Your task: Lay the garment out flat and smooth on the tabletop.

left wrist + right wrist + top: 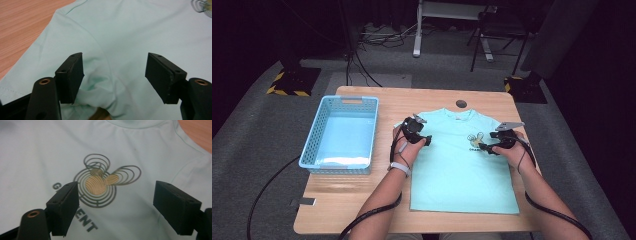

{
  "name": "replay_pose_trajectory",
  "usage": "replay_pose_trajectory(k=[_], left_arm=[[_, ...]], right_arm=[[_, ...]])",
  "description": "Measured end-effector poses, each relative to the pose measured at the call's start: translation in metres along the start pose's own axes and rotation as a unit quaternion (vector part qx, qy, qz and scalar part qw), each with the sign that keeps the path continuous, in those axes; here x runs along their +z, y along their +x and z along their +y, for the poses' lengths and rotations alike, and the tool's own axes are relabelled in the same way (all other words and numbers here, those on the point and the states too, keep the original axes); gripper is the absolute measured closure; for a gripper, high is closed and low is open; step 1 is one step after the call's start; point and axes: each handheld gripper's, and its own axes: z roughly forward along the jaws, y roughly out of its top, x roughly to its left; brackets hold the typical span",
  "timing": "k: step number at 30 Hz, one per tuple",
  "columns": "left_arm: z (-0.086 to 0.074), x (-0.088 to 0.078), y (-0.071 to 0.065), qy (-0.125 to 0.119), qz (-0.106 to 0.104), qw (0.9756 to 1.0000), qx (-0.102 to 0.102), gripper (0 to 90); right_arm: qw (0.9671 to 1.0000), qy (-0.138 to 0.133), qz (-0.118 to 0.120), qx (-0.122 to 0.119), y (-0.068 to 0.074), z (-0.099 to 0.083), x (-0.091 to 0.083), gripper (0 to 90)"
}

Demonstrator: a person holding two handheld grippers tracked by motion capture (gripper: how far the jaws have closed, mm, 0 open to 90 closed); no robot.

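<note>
A mint-green T-shirt [457, 165] lies flat on the wooden table [347, 205], collar away from me, with a ringed print [100, 182] on its chest. My left gripper [428, 141] hovers over the shirt's left sleeve area, jaws open. In the left gripper view the sleeve seam and a small fold of the T-shirt [105, 82] lie between the jaws, untouched by the pads. My right gripper [484, 148] is over the right chest, open, with the print between its jaws in the right gripper view.
A light blue plastic basket [312, 135] stands on the table's left side. Bare wood runs along the near edge and left of the shirt. Cables trail from both grippers past the person's forearms. Stands and chair legs rise from the floor beyond.
</note>
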Motion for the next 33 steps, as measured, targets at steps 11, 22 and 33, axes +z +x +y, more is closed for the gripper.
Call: replay_pose_trajectory(k=[11,22,33], left_arm=[[0.001,-0.052,-0.039,-0.022,-0.002,0.9985,0.050,28.4],[-0.011,-0.086,-0.053,-0.032,0.001,0.9972,0.067,27.3],[-0.025,-0.108,-0.049,-0.039,0.009,0.9972,0.063,27.1]], right_arm=[[0.9992,-0.024,0.013,-0.030,0.031,0.015,-0.044,18.4],[0.9986,-0.031,0.011,-0.041,0.045,0.016,-0.077,17.9],[0.9980,-0.036,0.009,-0.051,0.051,0.012,-0.095,18.0]])
